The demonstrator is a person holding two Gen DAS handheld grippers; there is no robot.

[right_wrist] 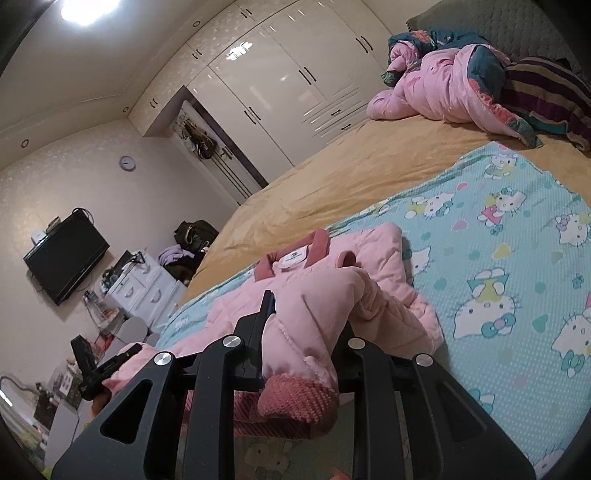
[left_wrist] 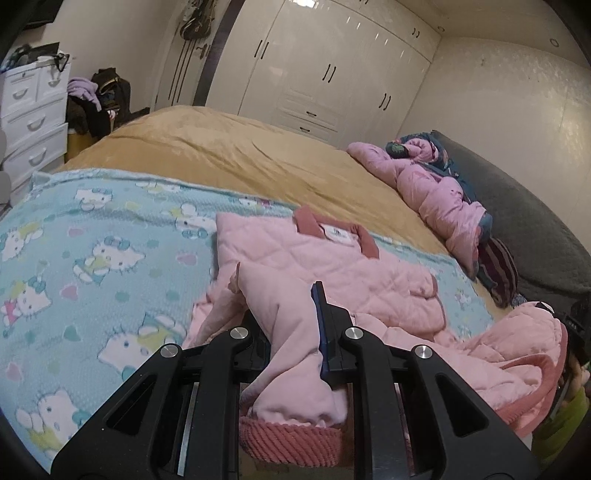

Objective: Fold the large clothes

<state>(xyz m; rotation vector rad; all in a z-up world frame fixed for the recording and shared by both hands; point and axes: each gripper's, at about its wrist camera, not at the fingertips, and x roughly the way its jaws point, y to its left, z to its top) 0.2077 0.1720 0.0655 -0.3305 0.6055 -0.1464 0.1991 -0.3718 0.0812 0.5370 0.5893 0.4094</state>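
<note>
The bed [left_wrist: 229, 155] wears a tan cover. A light-blue cat-print blanket [left_wrist: 96, 258] is spread over its near end, and the pink quilted jacket [left_wrist: 332, 266] lies on that blanket. A crumpled pink comforter [left_wrist: 436, 192] lies near the grey headboard [left_wrist: 524, 221].

Bedroom, cream walls [right_wrist: 74, 177], lit by a bright ceiling light [right_wrist: 88, 9]. Glossy white built-in wardrobe [left_wrist: 325, 70] with dark handles spans the far wall. Large bed [left_wrist: 240, 147] under a tan cover, a light-blue cartoon-cat blanket [left_wrist: 92, 251] spread over its near part. Dark grey headboard [left_wrist: 524, 221] along one side, with a bunched pink quilt [left_wrist: 436, 192] and a striped cushion [right_wrist: 546, 92] against it. White drawer unit [left_wrist: 29, 122] by the wall, a pile of dark and lilac clothes [left_wrist: 99, 99] beside it. Black TV [right_wrist: 66, 254] mounted on the wall, small round purple clock [right_wrist: 127, 162] higher up. Bags hang on a door [right_wrist: 201, 142] next to the wardrobe.
</note>
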